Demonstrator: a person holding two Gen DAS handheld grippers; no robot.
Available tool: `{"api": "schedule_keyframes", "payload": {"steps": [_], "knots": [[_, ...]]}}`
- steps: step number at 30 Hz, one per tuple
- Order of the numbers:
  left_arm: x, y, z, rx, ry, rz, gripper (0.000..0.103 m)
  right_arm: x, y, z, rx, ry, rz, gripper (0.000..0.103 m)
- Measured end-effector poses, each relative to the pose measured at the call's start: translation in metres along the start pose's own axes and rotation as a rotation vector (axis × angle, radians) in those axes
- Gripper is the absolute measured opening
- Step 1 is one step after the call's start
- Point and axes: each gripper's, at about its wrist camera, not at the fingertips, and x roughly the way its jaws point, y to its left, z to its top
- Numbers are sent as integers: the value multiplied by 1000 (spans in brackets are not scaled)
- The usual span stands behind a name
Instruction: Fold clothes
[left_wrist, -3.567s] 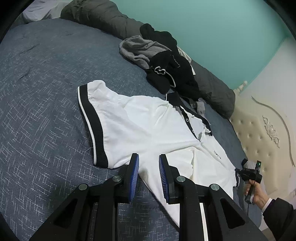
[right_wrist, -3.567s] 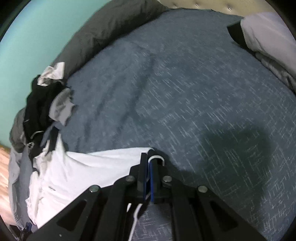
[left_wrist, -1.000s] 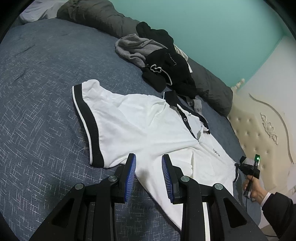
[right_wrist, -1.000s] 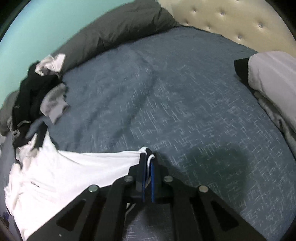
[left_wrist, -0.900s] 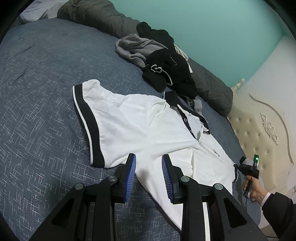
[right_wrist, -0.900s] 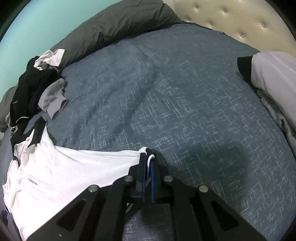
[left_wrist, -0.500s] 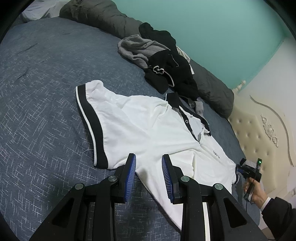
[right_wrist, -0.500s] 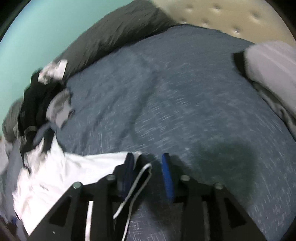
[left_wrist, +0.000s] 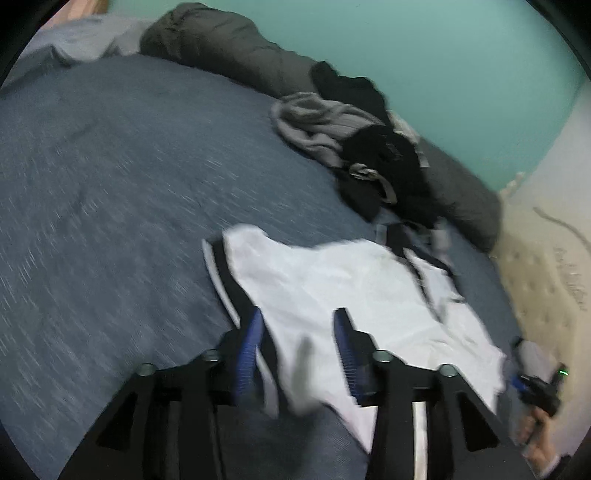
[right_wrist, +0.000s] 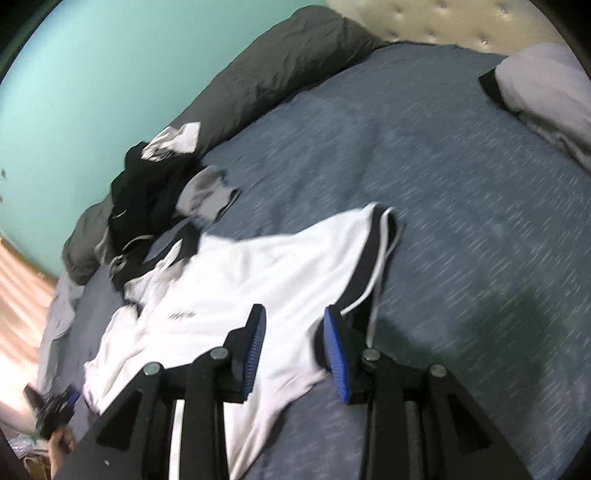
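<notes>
Left gripper (left_wrist: 298, 314): spread, jaws just opened wider, nothing pinched. Points down over the near part of the white polo shirt (left_wrist: 332, 288); blurred white cloth shows between the blue pads, but looks to lie under them and not squeezed. Just beside the left pad, the shirt's black sleeve band (left_wrist: 225, 284).

Shirt itself: lies mostly flat, front side up, on the blue-grey bed cover (left_wrist: 110, 184), collar toward the pile of dark clothes (left_wrist: 380, 166) and touching it or nearly so. Not yet folded, it seems.

Right gripper (right_wrist: 294, 311): also parted, jaws just opened, holds nothing. Hovers above the white body of the shirt, with a black-trimmed edge (right_wrist: 373, 258) just to the right of the right pad. Further right, well apart, a stack of light garments (right_wrist: 546, 85) at the border of the bed, probably finished pieces.

Step in hand, as a judgement: spreading finished and cloth released, now moving to new grip places for the first fold. Next move probably calls for lowering both tools to the cloth, closing each pair of pads on one layer only at matching points, then lifting together and carrying that side across the middle. Danger of catching the bed cover too, or of dragging the collar into the dark pile.
</notes>
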Motion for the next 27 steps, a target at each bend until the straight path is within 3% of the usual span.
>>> {"api": "schedule_keyframes", "payload": {"steps": [5,11,12,13,16,21,27], "knots": [[23,23,32,-12,6,124,50,-7,11,-6,-79,21,-16,34],[53,43,48,-54,87,80,48,-7,10,-4,-83,24,-17,34],[55,42,48,-49,95,76,46,-5,10,-3,-81,24,-16,34],[56,41,47,-51,94,72,30,-4,10,-3,-78,25,-15,34],[56,38,46,-54,92,60,5,-5,11,-3,-76,25,-7,34],[34,31,49,-42,33,74,4,-7,15,-3,-85,24,2,34],[17,56,51,-108,40,112,4,-12,14,-2,-86,17,5,34]]}}
